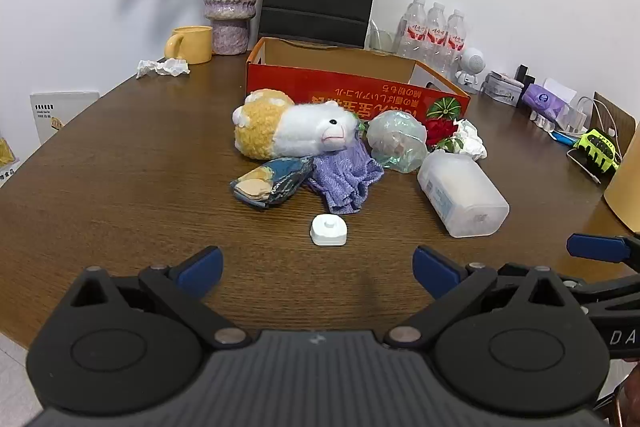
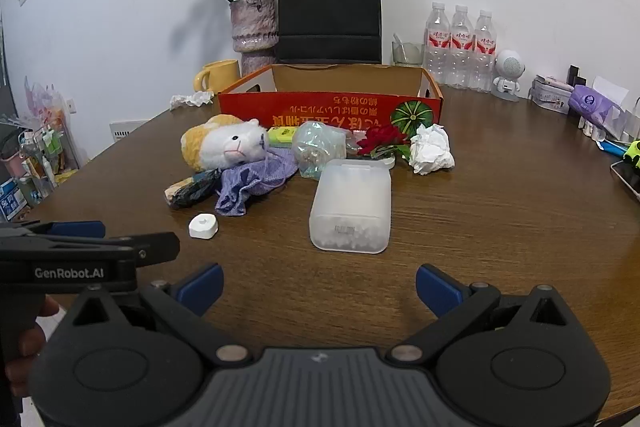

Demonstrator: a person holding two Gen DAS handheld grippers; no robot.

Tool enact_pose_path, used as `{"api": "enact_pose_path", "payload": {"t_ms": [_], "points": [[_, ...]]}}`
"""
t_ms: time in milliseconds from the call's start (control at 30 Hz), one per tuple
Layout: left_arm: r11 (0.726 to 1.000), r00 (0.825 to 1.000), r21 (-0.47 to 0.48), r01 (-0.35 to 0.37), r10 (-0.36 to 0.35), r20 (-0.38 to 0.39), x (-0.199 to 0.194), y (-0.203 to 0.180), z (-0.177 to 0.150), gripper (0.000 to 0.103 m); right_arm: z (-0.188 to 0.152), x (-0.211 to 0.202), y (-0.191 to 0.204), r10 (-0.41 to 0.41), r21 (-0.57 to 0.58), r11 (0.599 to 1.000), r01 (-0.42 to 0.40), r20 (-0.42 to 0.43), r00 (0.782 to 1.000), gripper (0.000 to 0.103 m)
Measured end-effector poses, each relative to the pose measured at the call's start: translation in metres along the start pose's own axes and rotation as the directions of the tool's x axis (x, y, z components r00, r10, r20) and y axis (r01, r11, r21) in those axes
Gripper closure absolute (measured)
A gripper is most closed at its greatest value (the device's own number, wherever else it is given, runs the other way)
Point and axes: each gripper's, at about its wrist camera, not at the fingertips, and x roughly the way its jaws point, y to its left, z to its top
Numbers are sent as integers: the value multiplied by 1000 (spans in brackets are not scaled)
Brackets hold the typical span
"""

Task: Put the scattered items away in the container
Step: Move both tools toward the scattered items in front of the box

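I judge the task not begun: the open red cardboard box (image 2: 320, 107) at 12 o'clock shows nothing inside, though its floor is hidden. I hold the left gripper (image 1: 318, 273) and right gripper (image 2: 319, 287) wide, empty. The white-and-yellow plush toy (image 2: 224, 143), frosted plastic jar (image 2: 352, 207) and small white cap (image 1: 329, 230) lie on the brown wooden table (image 2: 500, 227) before it.

The desk (image 2: 500, 211) is dark wood-grain with a soft sheen; the box (image 2: 328, 107) is printed cardboard — the toy (image 2: 228, 143) fluffy plush, the jar (image 2: 352, 207) frosted plastic, the pouch (image 2: 256, 179) woven cloth — the tissue (image 2: 432, 149) crumpled paper.
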Motion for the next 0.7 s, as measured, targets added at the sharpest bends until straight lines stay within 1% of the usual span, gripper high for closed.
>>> {"api": "enact_pose_path", "payload": {"t_ms": [333,367,700], "points": [[1000,1000,-2,1,-1,-7,1,1,-2,0,1,-1,1,-1,-1,1000,1,-2,1000,0],[1000,1000,-3,1,-1,-8,2,1,-3,0,-3,2,1,-1,-1,1000,1,-3,1000,0],[1000,1000,-8,3,-3,-24,4,2,-2,0,-7,4,1,-3,-3,1000,3,-14,1000,0]]}}
